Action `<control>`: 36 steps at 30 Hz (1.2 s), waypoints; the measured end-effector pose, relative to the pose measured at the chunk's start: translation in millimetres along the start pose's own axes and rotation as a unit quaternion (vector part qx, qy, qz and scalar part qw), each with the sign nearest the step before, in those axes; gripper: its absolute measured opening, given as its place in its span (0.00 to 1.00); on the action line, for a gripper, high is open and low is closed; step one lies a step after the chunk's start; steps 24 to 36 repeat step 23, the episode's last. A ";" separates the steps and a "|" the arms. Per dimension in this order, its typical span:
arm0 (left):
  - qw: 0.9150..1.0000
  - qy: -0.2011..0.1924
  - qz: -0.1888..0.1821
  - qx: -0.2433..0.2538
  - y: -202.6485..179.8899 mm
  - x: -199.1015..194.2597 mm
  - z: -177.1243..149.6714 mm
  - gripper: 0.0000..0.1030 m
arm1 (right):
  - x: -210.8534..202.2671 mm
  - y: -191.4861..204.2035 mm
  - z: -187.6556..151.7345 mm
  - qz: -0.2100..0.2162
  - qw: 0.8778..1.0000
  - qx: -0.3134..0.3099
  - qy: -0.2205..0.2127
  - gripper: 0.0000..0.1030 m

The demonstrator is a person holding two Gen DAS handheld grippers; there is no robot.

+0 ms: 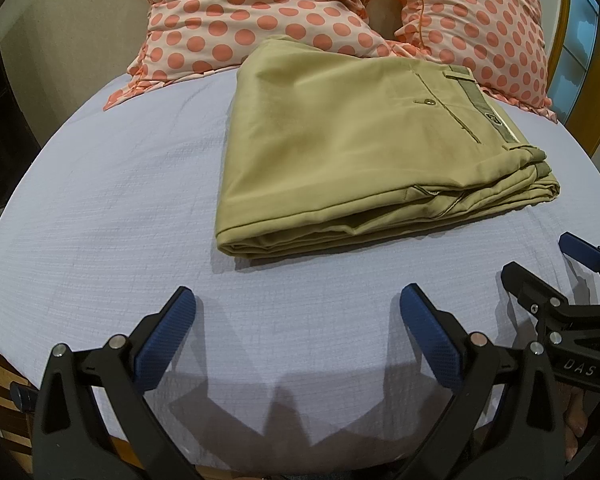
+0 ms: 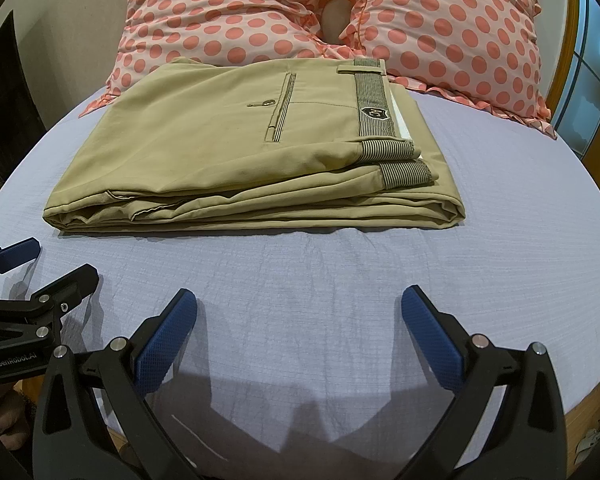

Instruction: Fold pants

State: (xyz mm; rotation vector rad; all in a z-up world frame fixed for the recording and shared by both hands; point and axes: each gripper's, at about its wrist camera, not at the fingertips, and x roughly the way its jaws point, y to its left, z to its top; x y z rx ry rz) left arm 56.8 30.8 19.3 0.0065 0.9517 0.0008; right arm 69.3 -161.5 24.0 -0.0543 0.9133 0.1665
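Note:
Khaki pants (image 1: 360, 140) lie folded in a flat stack on the lavender bed sheet (image 1: 100, 200), back pocket and striped waistband on top. They also show in the right wrist view (image 2: 240, 152). My left gripper (image 1: 298, 300) is open and empty, hovering over the sheet just short of the stack's near edge. My right gripper (image 2: 300, 300) is open and empty too, near the front of the bed. Each gripper shows in the other's view, the right one (image 1: 540, 256) at the edge, the left one (image 2: 60, 256) likewise.
Two pink polka-dot pillows (image 2: 228, 12) (image 2: 460, 20) lean at the head of the bed, touching the pants' far edge. A wooden frame and window (image 2: 588, 80) stand to the right. Bare sheet (image 2: 520, 220) lies around the stack.

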 end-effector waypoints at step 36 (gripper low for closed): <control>1.000 0.018 0.001 -0.001 -0.4 2.0 2.4 0.98 | 0.3 -1.2 0.6 0.000 1.000 0.000 0.000 0.99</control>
